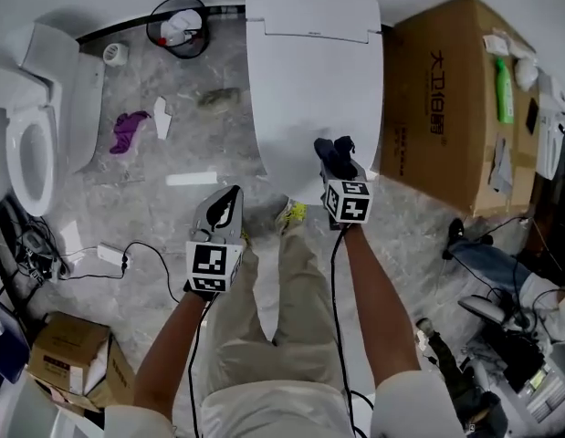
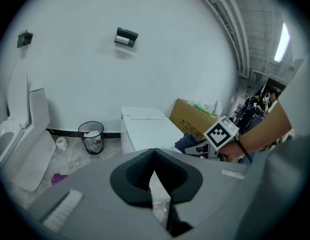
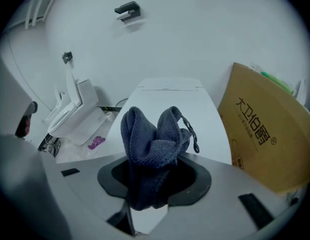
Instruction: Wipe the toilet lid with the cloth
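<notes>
Gripping jaws: the right gripper [image 3: 150, 186] is closed on a dark blue knitted cloth [image 3: 153, 141], which is bunched between the two jaws and bulges out past their tips.
Cloth position: it is held over the near right part of the white closed toilet lid [image 1: 309, 89]; whether the lid is touched cannot be told.
Left gripper [image 2: 155, 174]: its jaws are brought together with nothing between them, near and left of the lid, above the grey marble floor [image 1: 172, 158].
Right side: a brown cardboard box [image 1: 446, 99] is set just beside the toilet.
Far left: a black wire wastebasket [image 1: 177, 26] is placed by the wall.
</notes>
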Demonstrator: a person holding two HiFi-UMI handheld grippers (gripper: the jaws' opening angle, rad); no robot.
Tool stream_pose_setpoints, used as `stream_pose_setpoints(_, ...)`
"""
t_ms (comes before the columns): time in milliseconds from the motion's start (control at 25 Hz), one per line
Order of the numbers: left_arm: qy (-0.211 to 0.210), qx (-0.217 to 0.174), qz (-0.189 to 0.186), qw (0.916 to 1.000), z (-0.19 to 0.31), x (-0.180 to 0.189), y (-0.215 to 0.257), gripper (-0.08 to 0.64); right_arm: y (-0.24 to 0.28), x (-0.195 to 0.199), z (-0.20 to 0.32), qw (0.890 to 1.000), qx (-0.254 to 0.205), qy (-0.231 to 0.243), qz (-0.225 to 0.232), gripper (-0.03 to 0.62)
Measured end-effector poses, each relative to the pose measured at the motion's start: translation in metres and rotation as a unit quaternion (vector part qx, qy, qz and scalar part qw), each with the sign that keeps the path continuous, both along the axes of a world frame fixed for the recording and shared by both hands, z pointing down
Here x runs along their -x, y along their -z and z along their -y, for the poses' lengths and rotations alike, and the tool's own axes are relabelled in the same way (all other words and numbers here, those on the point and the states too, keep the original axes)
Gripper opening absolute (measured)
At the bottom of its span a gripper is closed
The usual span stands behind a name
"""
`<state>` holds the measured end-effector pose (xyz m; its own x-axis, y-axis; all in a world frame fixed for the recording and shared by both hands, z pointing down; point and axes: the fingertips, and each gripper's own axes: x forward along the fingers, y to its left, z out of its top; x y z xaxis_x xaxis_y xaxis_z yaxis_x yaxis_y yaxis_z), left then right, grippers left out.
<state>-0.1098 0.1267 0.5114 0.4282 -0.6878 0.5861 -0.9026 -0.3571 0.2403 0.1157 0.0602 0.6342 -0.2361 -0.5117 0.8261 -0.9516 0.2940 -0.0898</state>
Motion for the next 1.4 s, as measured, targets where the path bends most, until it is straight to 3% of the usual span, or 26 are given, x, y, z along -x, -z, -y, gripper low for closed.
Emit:
stream_pose_setpoints(280, 0.044, 0.010, 0.004, 0.9990, -0.001, 0.034, -0.013, 0.002, -0.007, 0.113, -0.008, 0.993, 0.006, 0.114, 0.018, 0.153)
stream_pose_setpoints(440, 0.061, 0.018, 0.002, 0.9980, -0.009, 0.036, -0.022, 0.002, -0.033, 0.148, -0.021, 0.985, 0.025, 0.172, 0.014, 0.153)
stream_pose_setpoints(560, 0.071, 0.025, 0.003, 0.9972, -0.017, 0.036, -0.024, 0.002, -0.048, 0.163, -0.028, 0.981, 0.035, 0.190, 0.021, 0.153)
stream_pose_setpoints(840, 0.070, 0.048, -0.018, 0.9962, -0.028, 0.012, -0.020, 0.002, -0.054, 0.157, -0.031, 0.975, 0.020, 0.220, 0.020, 0.149)
stream_pose_setpoints(1080, 0.075, 0.046, -0.022, 0.9959, -0.013, 0.007, -0.018, 0.002, -0.054, 0.149, -0.032, 0.970, 0.023, 0.241, 0.017, 0.147)
stream_pose_setpoints(1400, 0.060, 0.039, -0.018, 0.9973, 0.002, -0.004, -0.011, 0.002, -0.057, 0.093, -0.033, 0.979, 0.026, 0.200, 0.005, 0.146)
